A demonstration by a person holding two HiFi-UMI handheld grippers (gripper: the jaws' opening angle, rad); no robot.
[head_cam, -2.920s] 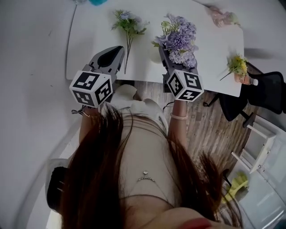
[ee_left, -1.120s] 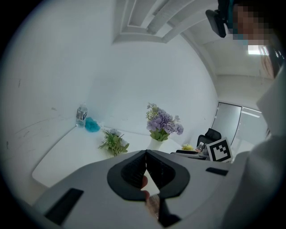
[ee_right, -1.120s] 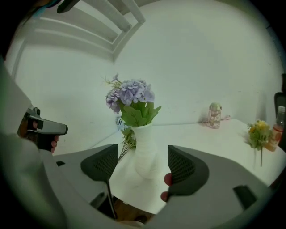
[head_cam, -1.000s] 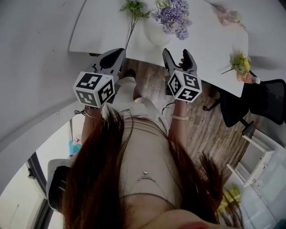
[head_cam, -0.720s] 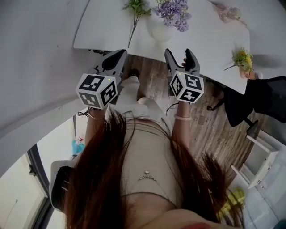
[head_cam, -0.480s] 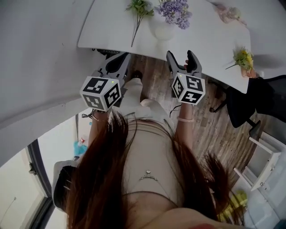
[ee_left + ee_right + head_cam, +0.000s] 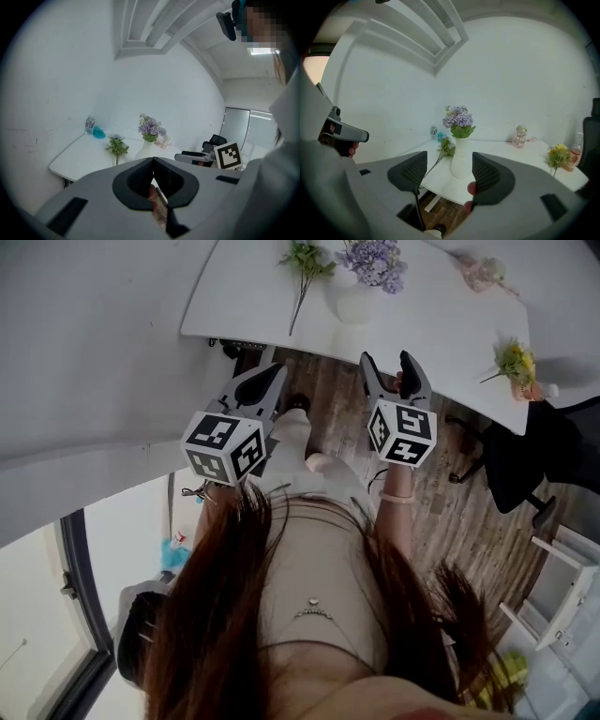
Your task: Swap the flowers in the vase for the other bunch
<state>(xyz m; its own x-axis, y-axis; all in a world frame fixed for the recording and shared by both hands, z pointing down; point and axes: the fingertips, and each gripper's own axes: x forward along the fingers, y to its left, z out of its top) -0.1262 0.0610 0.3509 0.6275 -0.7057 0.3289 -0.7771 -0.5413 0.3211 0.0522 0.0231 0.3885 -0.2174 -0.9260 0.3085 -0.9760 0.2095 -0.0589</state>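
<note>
Flowers (image 7: 373,261) of a purple and lilac colour are standing upright in the white vase (image 7: 354,304), which is sitting near the front edge of the desk (image 7: 431,320). Their stems are going down inside, so the neck is keeping them bunched. The other bunch (image 7: 302,261), greener and paler, is lying flat on the desk just beside the vase, to its left in the head view. Its stem is pointing towards the near edge, which is leaving it easy to take from this side. Whether the swap is done or not yet begun, this layout alone is not telling me.

The left tool (image 7: 271,374) is showing its jaws pressed fully together with nothing between them. The right tool (image 7: 386,362) is gaping wide, its jaws having just been closing a little. Nothing is sitting between them, and the vase is only showing through the gap, well beyond. Both tools are hanging over the wooden floor (image 7: 450,502), short of the desk edge and well apart from the flowers. That is probably a resting carry, since neither is working on anything.
</note>
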